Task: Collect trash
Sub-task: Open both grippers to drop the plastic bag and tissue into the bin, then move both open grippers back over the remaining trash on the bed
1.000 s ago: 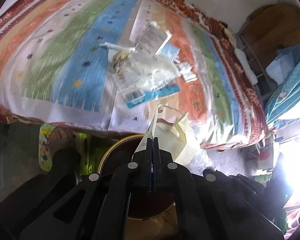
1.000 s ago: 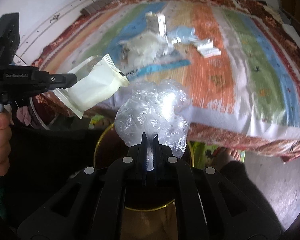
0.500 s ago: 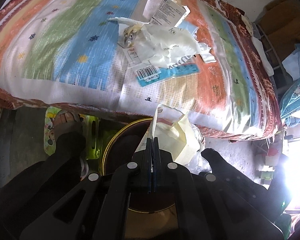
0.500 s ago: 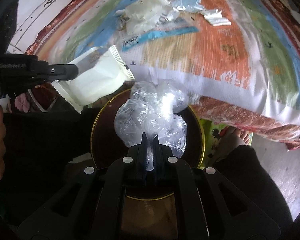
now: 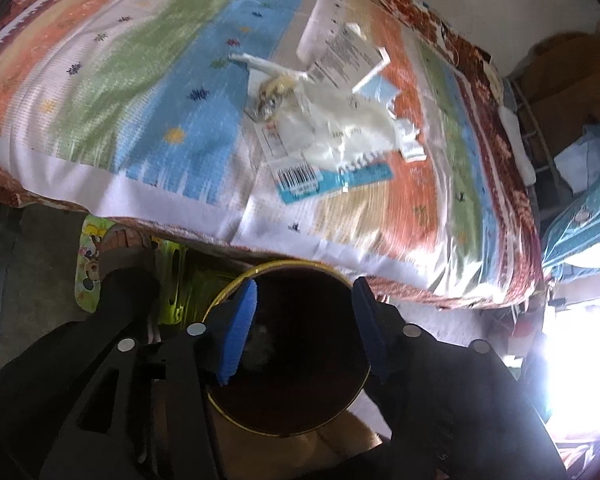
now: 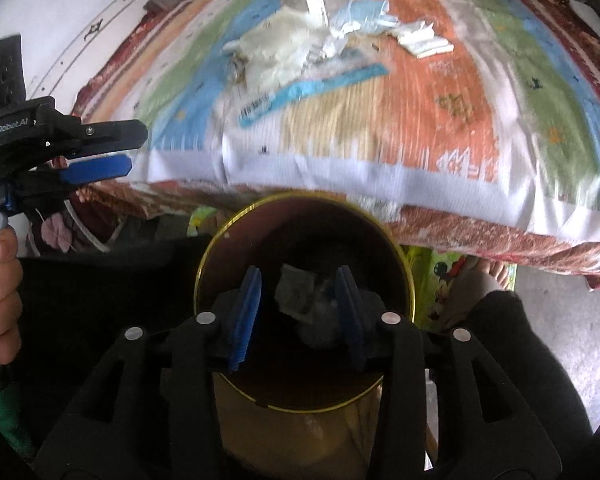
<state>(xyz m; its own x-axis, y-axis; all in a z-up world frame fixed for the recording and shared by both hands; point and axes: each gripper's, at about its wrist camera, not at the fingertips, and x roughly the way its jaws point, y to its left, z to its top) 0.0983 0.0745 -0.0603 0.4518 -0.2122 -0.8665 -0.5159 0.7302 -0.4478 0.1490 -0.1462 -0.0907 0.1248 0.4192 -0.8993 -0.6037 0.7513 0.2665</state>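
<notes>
Whereas half a second earlier the left tool (image 5: 304,328) was clamped on a cream wrapper and the right tool (image 6: 298,316) on a crumpled ball of clear plastic, both tools are now seen with their blue-padded fingers spread apart and nothing held between them. Pale crumpled shapes are seen, dimly, at the bottom of the dark bin (image 6: 404,264), framed between the right tool's fingers (image 6: 246,316); the shadow there is too deep for the pieces to be told apart with certainty. In the left wrist view only a faint grey patch is made out inside the bin (image 5: 220,300).

Both tools are held above the gold-rimmed mouth of the bin and are pointed downward into it, with the edge of the bed just beyond. In the right wrist view the left tool (image 6: 100,152) is seen from the side at the left border, level and reaching toward the bed, its handle gripped by the person's left hand (image 6: 0,280).

The remaining trash (image 5: 324,132) is gathered in one loose heap near the middle of the striped bedspread (image 5: 120,80): a translucent white bag, a blue strip with a barcode label, a printed white carton, and small white paper scraps beside them. The heap (image 6: 300,48) lies well apart from the bin. A sandalled foot (image 5: 120,248) is seen on a patterned mat (image 5: 86,280) at the bedside.
</notes>
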